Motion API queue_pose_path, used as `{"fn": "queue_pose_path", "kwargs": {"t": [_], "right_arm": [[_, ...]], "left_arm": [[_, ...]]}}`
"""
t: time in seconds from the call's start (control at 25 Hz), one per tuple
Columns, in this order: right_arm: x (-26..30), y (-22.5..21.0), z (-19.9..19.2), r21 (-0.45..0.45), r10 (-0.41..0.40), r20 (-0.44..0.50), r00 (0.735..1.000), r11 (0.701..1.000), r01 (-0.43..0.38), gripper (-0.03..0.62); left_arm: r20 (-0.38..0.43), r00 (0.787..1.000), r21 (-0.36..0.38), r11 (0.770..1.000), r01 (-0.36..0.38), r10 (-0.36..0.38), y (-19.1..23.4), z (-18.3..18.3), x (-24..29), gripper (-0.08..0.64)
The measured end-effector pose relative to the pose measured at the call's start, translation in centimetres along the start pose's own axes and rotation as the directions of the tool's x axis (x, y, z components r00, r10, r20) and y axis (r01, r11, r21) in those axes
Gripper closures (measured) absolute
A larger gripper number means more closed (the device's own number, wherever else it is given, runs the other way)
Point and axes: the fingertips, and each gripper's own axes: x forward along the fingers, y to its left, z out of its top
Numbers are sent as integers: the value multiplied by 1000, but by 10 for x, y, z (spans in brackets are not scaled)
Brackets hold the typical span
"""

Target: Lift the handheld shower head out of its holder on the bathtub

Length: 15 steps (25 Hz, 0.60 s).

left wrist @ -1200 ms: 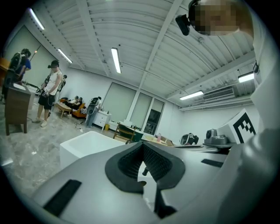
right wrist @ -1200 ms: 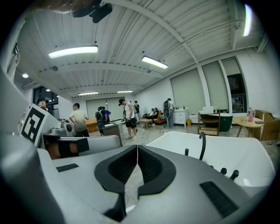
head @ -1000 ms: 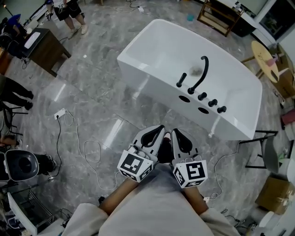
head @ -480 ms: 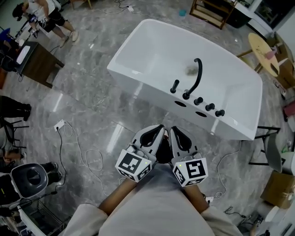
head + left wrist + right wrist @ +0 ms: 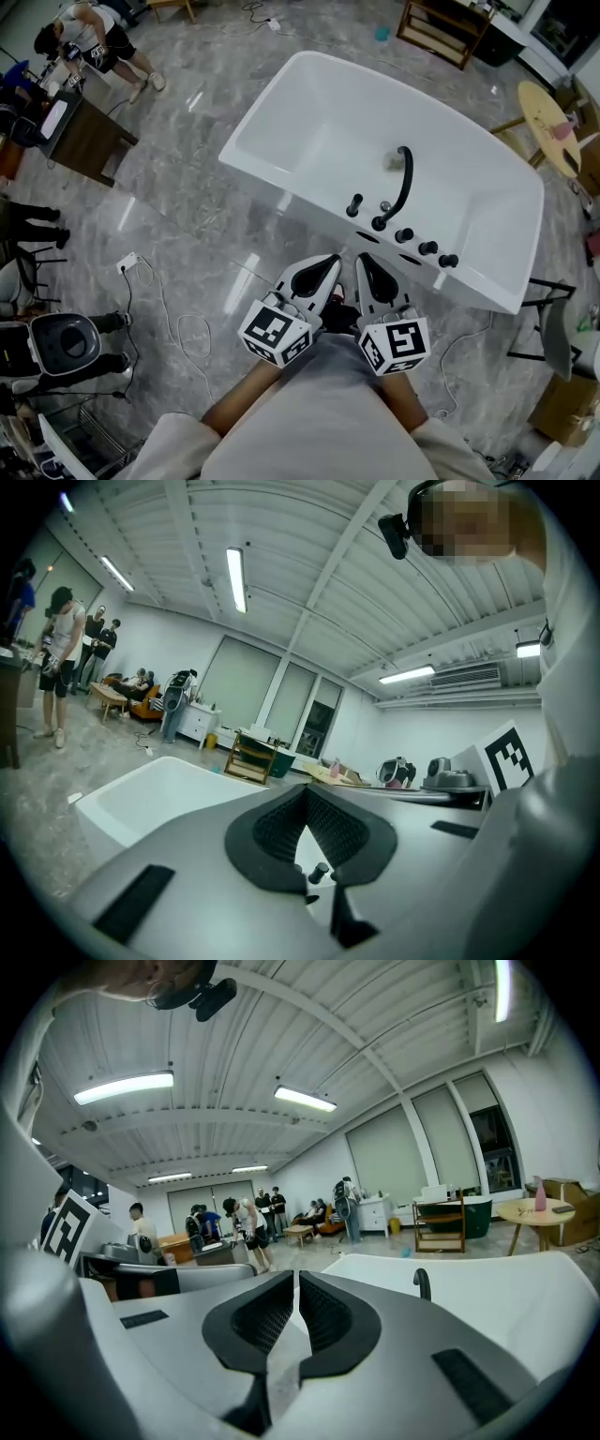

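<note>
The white bathtub (image 5: 281, 131) lies ahead of me in the head view. On its near rim (image 5: 328, 211) stand a curved black spout (image 5: 404, 180), a row of black knobs (image 5: 427, 247) and, left of the spout, a short black upright piece (image 5: 354, 204) that looks like the handheld shower head in its holder. My left gripper (image 5: 330, 262) and right gripper (image 5: 362, 260) are side by side just short of the rim, both shut and empty. The right gripper view has the spout (image 5: 422, 1283) beyond the right gripper (image 5: 297, 1274). The left gripper (image 5: 305, 789) points at the tub (image 5: 159, 789).
People (image 5: 94, 37) stand by a dark desk (image 5: 89, 136) at the far left. A white cable (image 5: 178, 319) trails over the grey floor. A wooden shelf (image 5: 450, 28) and a round table (image 5: 553, 112) are behind the tub, and a black chair (image 5: 544, 309) is at its right end.
Both grippers have moved forward together and the bathtub's near rim with its fittings is now closer to their tips. Both stay shut.
</note>
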Motion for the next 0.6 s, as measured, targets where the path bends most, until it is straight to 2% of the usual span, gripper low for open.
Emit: {"fn": "queue_pose_path", "kwargs": {"t": [0.16, 0.36, 0.6], "right_arm": [[18, -17, 10, -8, 24, 13, 1000, 1000, -24, 574], [30, -33, 14, -9, 38, 14, 999, 999, -38, 574], [40, -40, 0, 8, 53, -30, 998, 999, -53, 573]], "left_arm": [[12, 1000, 21, 1000, -23, 23, 11, 6, 22, 555], [19, 999, 132, 990, -47, 44, 16, 10, 43, 555], [6, 999, 95, 994, -44, 44, 23, 2, 58, 555]]}}
